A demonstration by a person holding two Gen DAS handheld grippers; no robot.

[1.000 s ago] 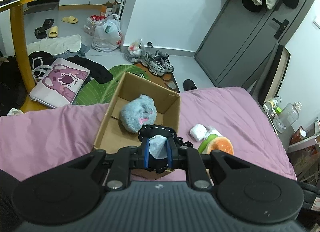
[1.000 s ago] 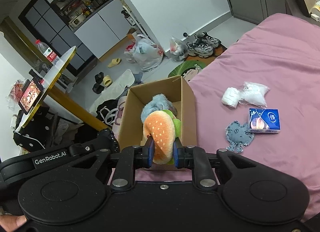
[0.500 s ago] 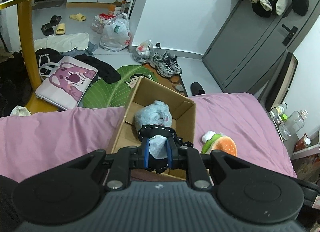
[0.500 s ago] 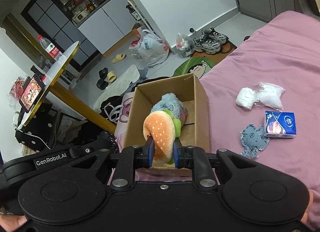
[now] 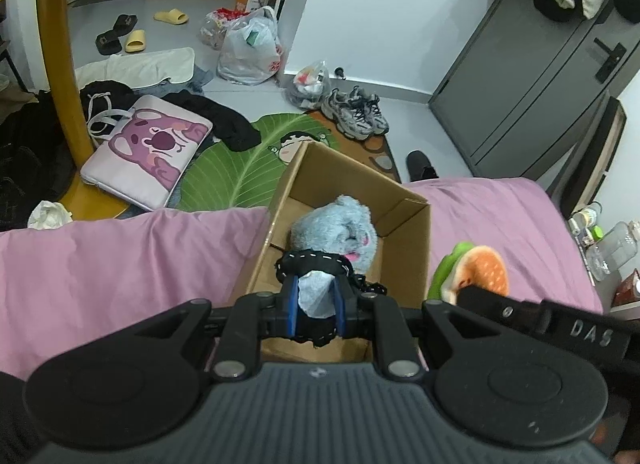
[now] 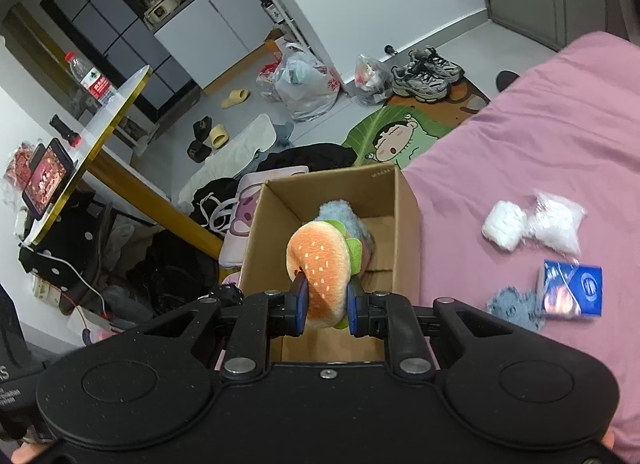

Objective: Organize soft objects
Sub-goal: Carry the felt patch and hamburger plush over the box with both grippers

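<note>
Cardboard box [image 6: 406, 224] on the bed waits below both claws: my right claw [image 6: 325, 304] grips the burger toy [image 6: 320, 260], my left claw [image 5: 315, 306] grips a black-trimmed pouch [image 5: 316, 284]. Next I should lower and release inside.

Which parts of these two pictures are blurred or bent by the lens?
Right wrist view: the tissue pack and white bags on the bed look motion-smeared; the burger plush is sharp. Left wrist view: mostly sharp, but the door and yellow table leg curve near the edges.
</note>
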